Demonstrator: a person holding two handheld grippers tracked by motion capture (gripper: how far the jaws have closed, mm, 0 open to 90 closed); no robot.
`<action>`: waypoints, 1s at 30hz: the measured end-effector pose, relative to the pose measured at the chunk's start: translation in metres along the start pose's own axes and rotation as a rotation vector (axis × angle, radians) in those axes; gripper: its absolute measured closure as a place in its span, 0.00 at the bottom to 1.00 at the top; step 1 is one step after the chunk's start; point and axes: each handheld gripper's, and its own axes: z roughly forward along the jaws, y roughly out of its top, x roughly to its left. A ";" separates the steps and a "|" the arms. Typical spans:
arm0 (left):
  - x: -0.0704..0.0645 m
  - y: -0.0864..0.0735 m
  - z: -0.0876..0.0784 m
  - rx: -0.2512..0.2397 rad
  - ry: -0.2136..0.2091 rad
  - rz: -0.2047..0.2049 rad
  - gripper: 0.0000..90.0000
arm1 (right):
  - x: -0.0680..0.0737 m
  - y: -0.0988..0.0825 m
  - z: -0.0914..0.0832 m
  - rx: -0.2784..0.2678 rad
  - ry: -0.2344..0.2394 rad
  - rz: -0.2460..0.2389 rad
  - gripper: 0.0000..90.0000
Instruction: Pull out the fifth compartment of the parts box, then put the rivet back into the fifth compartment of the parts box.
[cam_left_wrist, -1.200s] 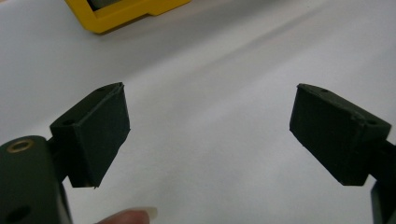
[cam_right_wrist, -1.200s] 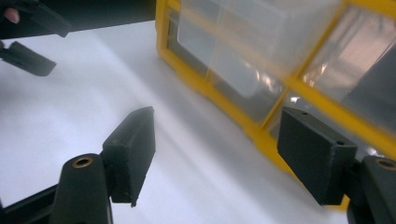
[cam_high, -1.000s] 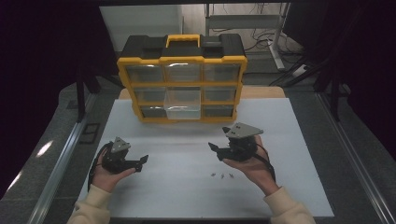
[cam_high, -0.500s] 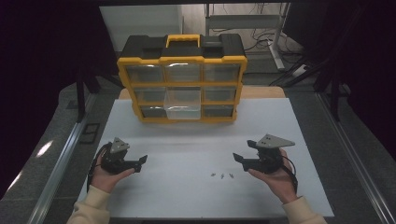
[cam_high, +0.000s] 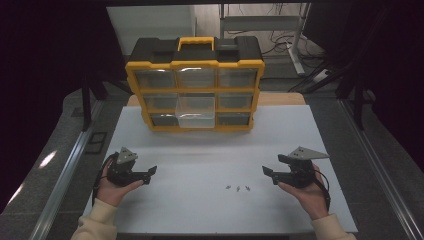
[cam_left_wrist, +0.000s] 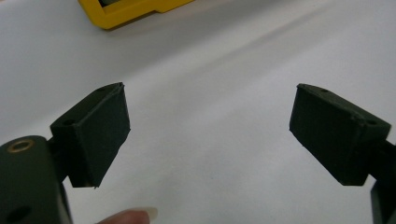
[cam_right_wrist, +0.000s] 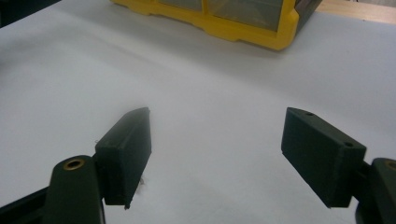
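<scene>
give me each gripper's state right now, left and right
left gripper: open, nothing between its fingers
right gripper: open, holding nothing

organizer (cam_high: 195, 75): yellow-black, upright | middle drawer (cam_high: 195, 111): pulled out | white table (cam_high: 200, 210)

A yellow and black organiser (cam_high: 195, 85) stands upright at the far end of the white bench (cam_high: 215, 145), its middle clear drawer (cam_high: 196, 111) pulled partly out. Three small dark screws (cam_high: 237, 188) (too small to tell apart) lie near the front, between the left gripper (cam_high: 149, 175) and the right gripper (cam_high: 267, 174), both with jaws apart and nothing between them.
</scene>
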 end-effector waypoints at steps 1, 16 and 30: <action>0.000 0.000 0.000 0.001 0.001 0.001 0.14 | 0.000 0.000 0.000 0.006 -0.004 0.002 0.27; 0.001 0.001 0.000 -0.004 -0.009 0.002 0.14 | -0.002 0.007 0.005 0.095 -0.022 -0.006 0.25; -0.002 0.003 0.000 -0.008 -0.014 0.009 0.14 | 0.015 0.008 0.023 0.227 0.008 -0.081 0.22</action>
